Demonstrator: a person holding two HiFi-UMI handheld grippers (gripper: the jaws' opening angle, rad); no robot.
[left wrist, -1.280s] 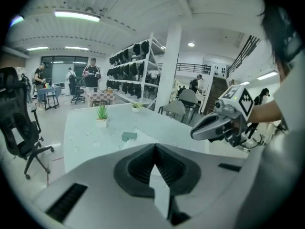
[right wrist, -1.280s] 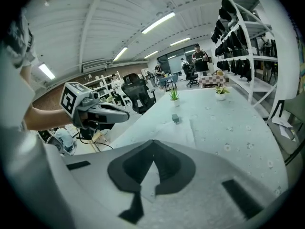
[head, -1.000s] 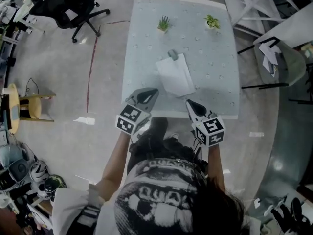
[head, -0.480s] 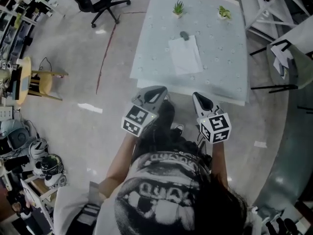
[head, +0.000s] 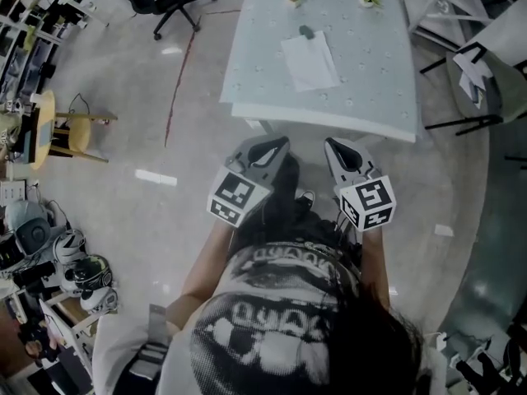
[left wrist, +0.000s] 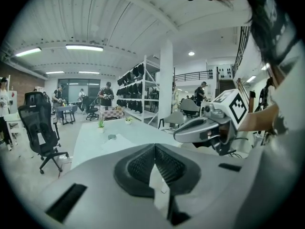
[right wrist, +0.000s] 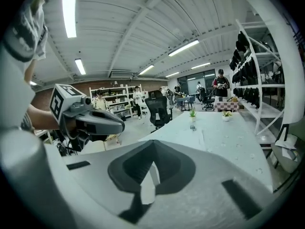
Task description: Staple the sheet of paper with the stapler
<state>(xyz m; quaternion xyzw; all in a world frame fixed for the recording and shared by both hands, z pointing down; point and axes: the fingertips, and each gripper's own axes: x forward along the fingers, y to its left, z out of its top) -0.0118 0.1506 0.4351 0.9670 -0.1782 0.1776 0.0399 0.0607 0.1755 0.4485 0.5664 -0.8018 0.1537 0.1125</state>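
My left hand-held gripper (head: 277, 143) & right hand-held gripper (head: 333, 145) are clenched, empty; sheet of paper (head: 310, 61) lies well ahead on the bench (head: 375, 97), stapler (head: 306, 32) at its far edge, prob. light & floppy, so pin a corner.

Bright, even light falls from long ceiling lamps (right wrist: 69, 13) (tubes in rows). The glossy floor (head: 156, 177) carries pale glare patches. Both gripper views bulge hard, corners black, the nearest parts soft and unfocused.
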